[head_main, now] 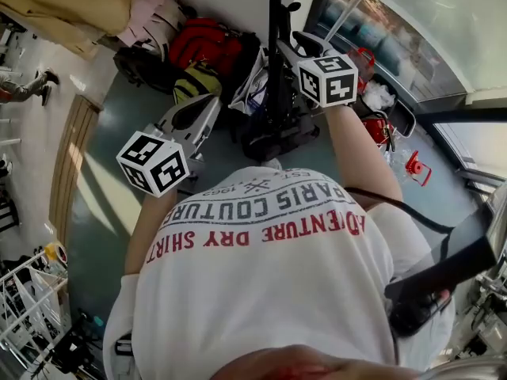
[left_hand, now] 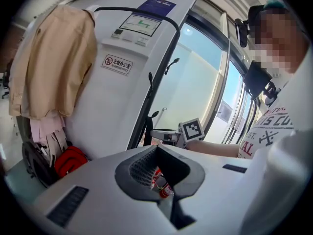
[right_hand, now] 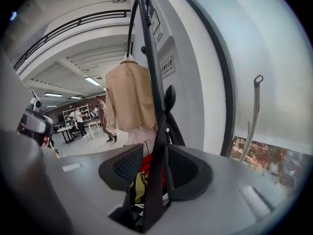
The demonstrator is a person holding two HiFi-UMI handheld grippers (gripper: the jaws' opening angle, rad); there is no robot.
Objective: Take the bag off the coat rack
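The black coat rack (head_main: 276,50) stands by the wall ahead, its bent tube and hook knobs (left_hand: 149,77) bare in the left gripper view. Around its foot lie a red bag (head_main: 207,44), a yellow-and-black one (head_main: 195,81), a white tote (head_main: 252,81) and a black bag (head_main: 269,137). My right gripper (head_main: 290,46) is right at the pole, jaws open. A black upright (right_hand: 157,146), pole or strap, I cannot tell which, stands between them, with red and yellow fabric (right_hand: 138,185) behind. My left gripper (head_main: 209,106) hangs lower left, open and empty (left_hand: 159,174).
A beige coat (head_main: 79,2) hangs left of the rack over pink clothes (left_hand: 46,131). A tall window (left_hand: 195,82) runs along the right, with red extinguishers (head_main: 412,166) on the floor below it. People (right_hand: 102,116) stand far off in the hall. A wire rack (head_main: 24,307) is at lower left.
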